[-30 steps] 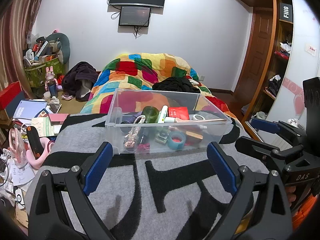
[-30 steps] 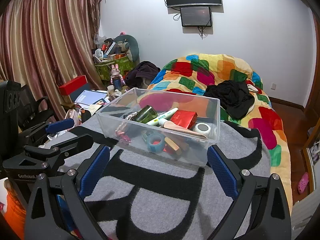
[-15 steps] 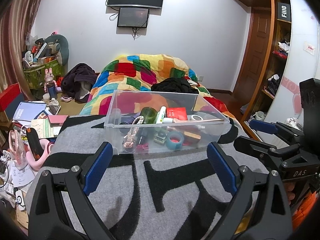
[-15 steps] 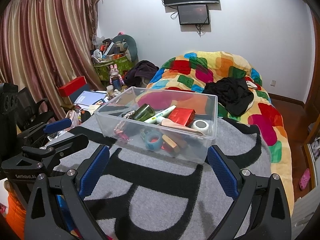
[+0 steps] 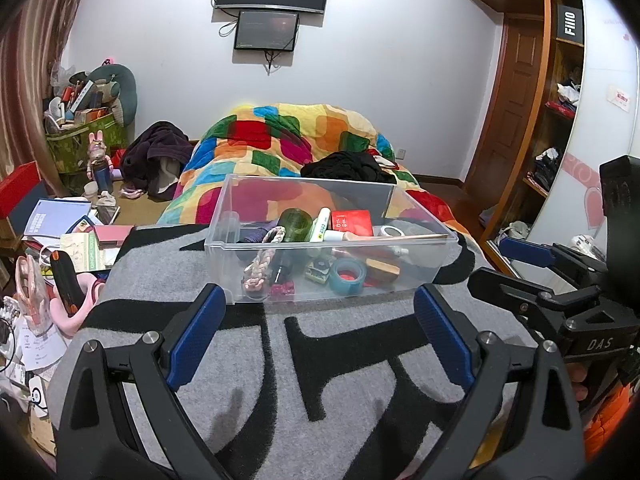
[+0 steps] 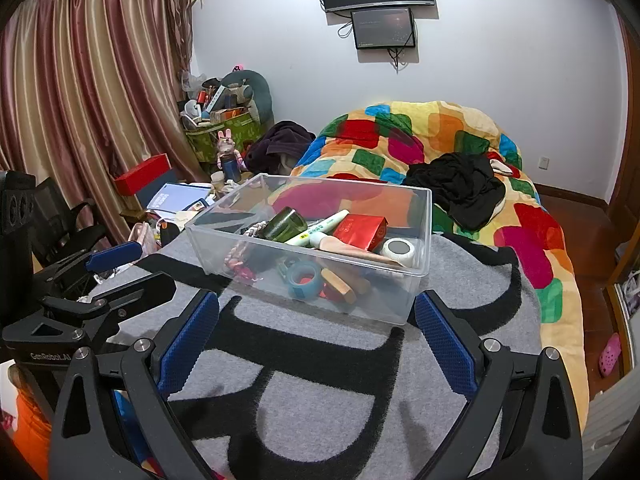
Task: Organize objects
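A clear plastic bin [image 5: 224,216] [image 6: 425,220] stands on a grey and black blanket [image 5: 280,364] [image 6: 320,400]. Inside lie several small items: a green glass [image 5: 295,222] [image 6: 285,225], a red box [image 5: 352,222] [image 6: 360,230], a blue tape roll [image 5: 347,276] [image 6: 304,278], a white marker [image 5: 320,226], a braided rope [image 5: 262,258] and a white tape roll [image 6: 398,250]. My left gripper [image 5: 320,308] is open and empty, short of the bin's near wall. My right gripper [image 6: 316,316] is open and empty too, just before the bin. Each gripper shows at the edge of the other's view.
A bed with a patchwork quilt [image 5: 280,136] and black clothes [image 6: 460,186] lies behind the bin. Books and clutter [image 5: 60,220] crowd the left side. A wardrobe [image 5: 560,100] stands at the right, curtains [image 6: 80,100] at the left, and screens [image 5: 272,8] hang on the wall.
Both views have shifted slightly, with the bin sitting a little higher in frame. Both grippers stay open; nothing in the bin has moved.
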### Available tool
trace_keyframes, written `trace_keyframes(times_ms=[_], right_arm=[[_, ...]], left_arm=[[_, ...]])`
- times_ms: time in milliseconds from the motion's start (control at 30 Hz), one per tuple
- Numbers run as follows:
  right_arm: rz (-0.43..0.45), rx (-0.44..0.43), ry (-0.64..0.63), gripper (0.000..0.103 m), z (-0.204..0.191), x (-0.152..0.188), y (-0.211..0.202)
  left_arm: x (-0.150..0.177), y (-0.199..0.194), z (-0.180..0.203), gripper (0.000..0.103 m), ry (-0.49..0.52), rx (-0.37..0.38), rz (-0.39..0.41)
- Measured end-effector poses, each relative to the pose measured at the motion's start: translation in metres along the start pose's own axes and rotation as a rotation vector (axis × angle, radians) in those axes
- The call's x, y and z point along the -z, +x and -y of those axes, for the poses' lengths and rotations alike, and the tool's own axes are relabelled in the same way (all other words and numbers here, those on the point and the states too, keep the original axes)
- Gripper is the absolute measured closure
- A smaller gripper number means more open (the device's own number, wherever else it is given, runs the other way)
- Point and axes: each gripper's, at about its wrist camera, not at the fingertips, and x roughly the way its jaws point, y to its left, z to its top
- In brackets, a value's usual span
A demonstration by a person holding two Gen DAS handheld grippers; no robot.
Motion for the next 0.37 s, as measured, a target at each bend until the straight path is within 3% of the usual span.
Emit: trace_keyframes(times_ms=[367], right_arm=[[-0.002,-0.008,0.014,0.005,0.0001,0.0013,0.0003]], left_arm=[[0.0017,-0.0021,0.0025,0.007,0.013,-0.002,0.004]])
